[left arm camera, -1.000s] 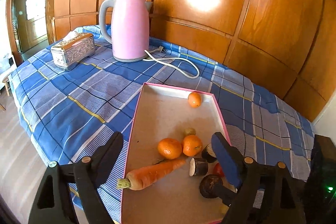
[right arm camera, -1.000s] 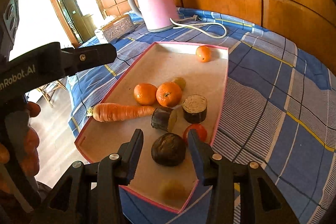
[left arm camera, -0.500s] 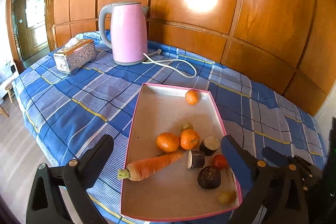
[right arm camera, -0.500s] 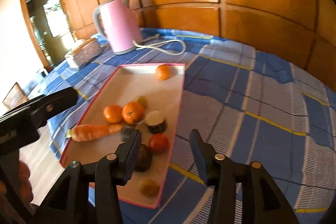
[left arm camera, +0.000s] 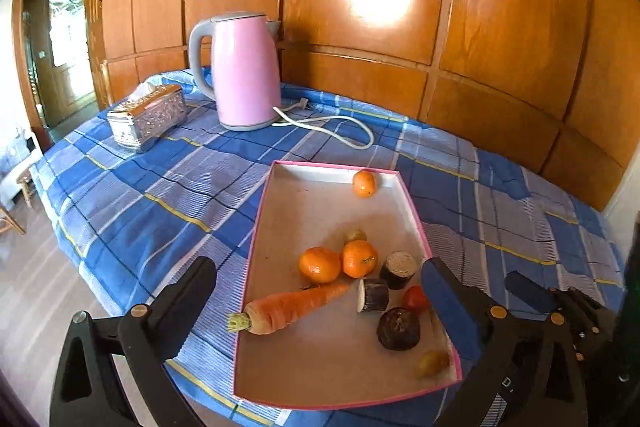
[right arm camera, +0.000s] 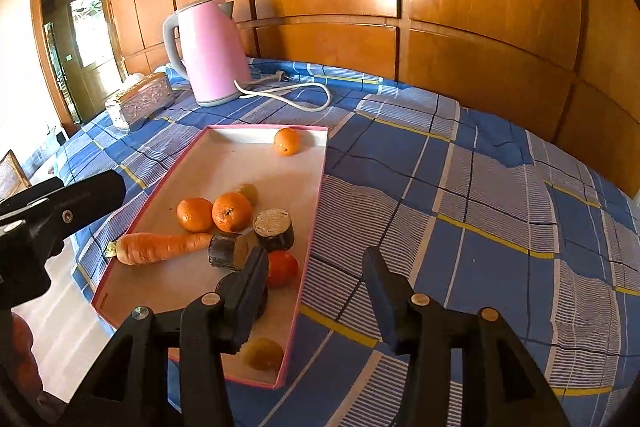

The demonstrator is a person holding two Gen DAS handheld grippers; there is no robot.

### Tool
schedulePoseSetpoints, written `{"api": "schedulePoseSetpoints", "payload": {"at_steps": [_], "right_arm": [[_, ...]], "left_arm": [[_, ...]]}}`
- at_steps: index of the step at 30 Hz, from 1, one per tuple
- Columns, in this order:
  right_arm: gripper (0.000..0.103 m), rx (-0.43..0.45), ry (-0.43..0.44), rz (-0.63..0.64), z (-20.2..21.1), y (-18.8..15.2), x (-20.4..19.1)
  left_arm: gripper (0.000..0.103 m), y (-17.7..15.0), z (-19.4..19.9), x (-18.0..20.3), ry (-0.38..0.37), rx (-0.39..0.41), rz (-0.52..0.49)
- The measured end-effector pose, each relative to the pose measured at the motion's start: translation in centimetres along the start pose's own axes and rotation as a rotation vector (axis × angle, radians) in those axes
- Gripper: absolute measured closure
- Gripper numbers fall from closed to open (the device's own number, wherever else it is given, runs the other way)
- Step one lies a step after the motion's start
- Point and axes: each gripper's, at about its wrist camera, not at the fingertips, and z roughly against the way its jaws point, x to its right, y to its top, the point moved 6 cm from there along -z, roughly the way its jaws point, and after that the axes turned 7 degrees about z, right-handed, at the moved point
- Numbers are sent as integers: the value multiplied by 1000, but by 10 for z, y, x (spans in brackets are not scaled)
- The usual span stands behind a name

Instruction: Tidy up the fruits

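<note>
Hovering over the near end of the tray (left arm camera: 256, 227), we have both claws empty. Our left gripper (left arm camera: 316, 291) gapes wide, its fingers straddling the tray's near half; our right gripper (right arm camera: 316, 279) stands about half open, one finger over the tray's right rim and the other over the cloth (right arm camera: 460, 187).

All the produce lies in the tray. One orange (left arm camera: 364, 183) sits alone in the far right corner. Two oranges (left arm camera: 338, 262) touch each other near the middle, with a small yellowish fruit (left arm camera: 355, 235) just behind them. A carrot (left arm camera: 288, 307) lies slantwise towards the left rim. Two cut dark stubs (left arm camera: 386, 281), a red fruit (left arm camera: 415, 298), a dark round lump (left arm camera: 399, 323) and another yellowish fruit (left arm camera: 432, 363) crowd the near right corner.

We judge the oranges light, firm and a bit slick, apt to roll, so we would close across the widest part, from above, with a gentle squeeze. The red fruit looks softer and thin-skinned; it wants less pressure still. The carrot is stiff, best taken mid-length.
</note>
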Motion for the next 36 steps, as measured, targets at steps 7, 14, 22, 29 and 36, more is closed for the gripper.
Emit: {"api": "schedulePoseSetpoints", "payload": {"at_steps": [7,14,22,29,36], "right_arm": [[53,9,3,9,2,0,-3],[53,26,-4,15,4,2,-3],[53,24,-5,23,1,1,-4],[53,23,-2,29,1,1,-5],[53,27,-2,32,2,1,-7]], "left_arm": [[0,-1,2,-1,28,18,1],[0,-2,0,-3,33,14,12],[0,-2,-2,-4,36,12,19],[0,-2,-2,-5,40,13,22],[0,-2,0,-5,41,16,22]]}}
